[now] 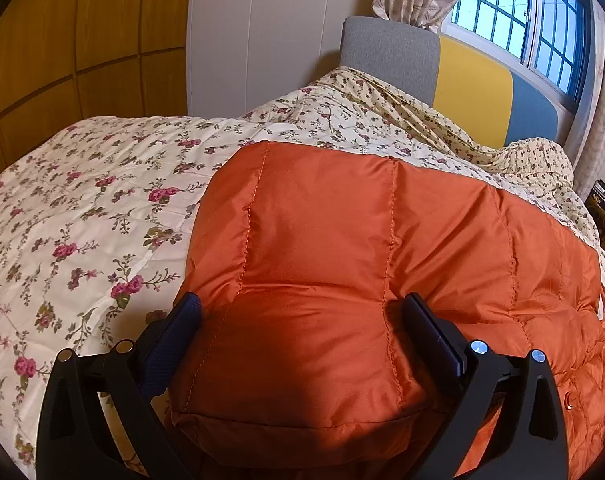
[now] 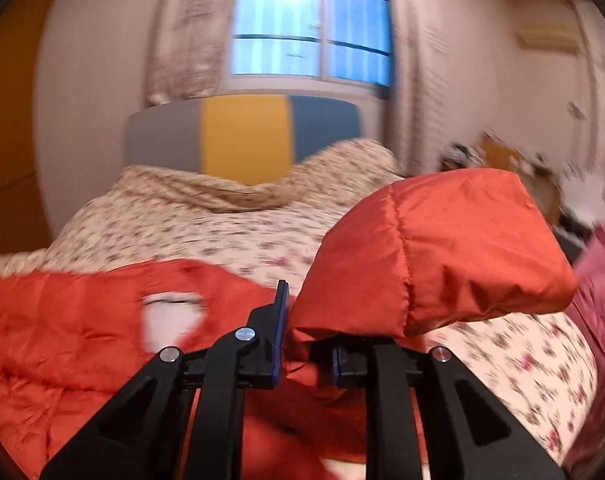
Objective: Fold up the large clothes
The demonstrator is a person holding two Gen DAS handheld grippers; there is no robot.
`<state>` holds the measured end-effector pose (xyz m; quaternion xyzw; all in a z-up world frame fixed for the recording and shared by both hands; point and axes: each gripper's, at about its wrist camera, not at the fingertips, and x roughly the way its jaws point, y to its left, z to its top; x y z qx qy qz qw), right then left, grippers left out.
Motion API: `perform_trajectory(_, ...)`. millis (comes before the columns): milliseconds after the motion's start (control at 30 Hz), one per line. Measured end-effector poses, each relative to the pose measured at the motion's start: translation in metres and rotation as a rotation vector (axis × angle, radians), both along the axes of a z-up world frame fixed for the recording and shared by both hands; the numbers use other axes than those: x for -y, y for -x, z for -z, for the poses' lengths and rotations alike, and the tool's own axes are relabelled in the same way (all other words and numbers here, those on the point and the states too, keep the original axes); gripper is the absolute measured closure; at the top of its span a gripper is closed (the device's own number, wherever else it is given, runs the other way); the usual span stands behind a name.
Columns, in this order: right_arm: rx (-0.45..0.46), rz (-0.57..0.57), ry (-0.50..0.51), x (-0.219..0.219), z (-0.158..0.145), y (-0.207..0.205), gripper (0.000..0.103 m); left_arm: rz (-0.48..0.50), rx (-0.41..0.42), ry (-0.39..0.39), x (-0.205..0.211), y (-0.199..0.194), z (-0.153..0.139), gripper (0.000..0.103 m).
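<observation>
**Quilted Jacket: Grip Status**

While the left tongs [image 1: 302,312] stand wide, their textured blue pads straddle a puffy fold of the glossy orange quilted jacket [image 1: 342,240] without pinching it. Right tongs [image 2: 306,320] are narrow, clamped on a lifted padded jacket section above them. Beyond both lies a floral quilted bedspread [image 1: 82,200].

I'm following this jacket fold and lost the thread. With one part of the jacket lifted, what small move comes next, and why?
Probably carry the raised flap across and lay it on the orange jacket. The right gripper is clamped on it above the bedspread, while the left gripper, fingers apart, presses the body.
</observation>
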<state>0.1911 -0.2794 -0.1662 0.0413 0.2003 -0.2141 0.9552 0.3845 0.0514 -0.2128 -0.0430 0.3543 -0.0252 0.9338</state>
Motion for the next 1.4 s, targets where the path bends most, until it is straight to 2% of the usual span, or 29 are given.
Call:
perform_trajectory(267, 0.005, -0.260, 0.220, -0.105, 0.021, -0.042, 0.089, 0.001, -0.001, 0.004, 0.000, 0.000, 0.000, 0.003)
perform_trajectory(467, -0.003, -0.522, 0.418, -0.174, 0.046, -0.057, 0.089, 0.001, -0.002, 0.010, -0.001, 0.000, 0.001, 0.003)
perform_trajectory(600, -0.050, -0.670, 0.524, -0.203, 0.068, -0.061, 0.089, 0.001, -0.004, 0.022, -0.001, 0.000, 0.003, 0.003)
perform_trajectory(700, -0.111, -0.759, 0.558, -0.212, 0.084, -0.066, 0.089, -0.001, -0.005, 0.038, -0.002, 0.001, 0.003, 0.003)
perform_trajectory(733, -0.142, -0.786, 0.566, -0.215, 0.090, -0.071, 0.085, -0.002, -0.005, 0.046, -0.004, 0.001, 0.003, 0.003)
perform_trajectory(800, -0.190, -0.807, 0.567, -0.216, 0.097, -0.078, 0.082, -0.007, -0.004, 0.063, -0.006, 0.003, 0.002, 0.003)
perform_trajectory(900, -0.229, -0.828, 0.514, -0.204, 0.100, -0.090, 0.079, -0.011, -0.011, 0.104, -0.013, 0.007, -0.001, 0.003)
perform_trajectory(1000, -0.248, -0.840, 0.429, -0.187, 0.095, -0.099, 0.065, -0.024, -0.011, 0.163, -0.025, 0.018, -0.008, 0.003)
perform_trajectory(1067, -0.244, -0.835, 0.383, -0.173, 0.091, -0.102, 0.059, -0.032, 0.028, 0.229, -0.034, 0.031, -0.018, 0.003)
perform_trajectory(1100, -0.247, -0.833, 0.357, -0.167, 0.089, -0.104, 0.058, -0.043, 0.049, 0.246, -0.036, 0.035, -0.023, 0.003)
perform_trajectory(1167, -0.247, -0.839, 0.324, -0.157, 0.084, -0.102, 0.049, -0.061, 0.093, 0.276, -0.038, 0.043, -0.036, 0.003)
perform_trajectory(1200, -0.241, -0.839, 0.322, -0.152, 0.080, -0.100, 0.048, -0.061, 0.111, 0.294, -0.036, 0.045, -0.043, 0.003)
perform_trajectory(1300, -0.229, -0.836, 0.316, -0.152, 0.065, -0.087, 0.048, -0.004, 0.099, 0.330, -0.018, 0.038, -0.059, 0.003)
perform_trajectory(1400, -0.211, -0.817, 0.277, -0.152, 0.054, -0.071, 0.048, 0.094, 0.084, 0.323, 0.011, 0.029, -0.067, 0.003)
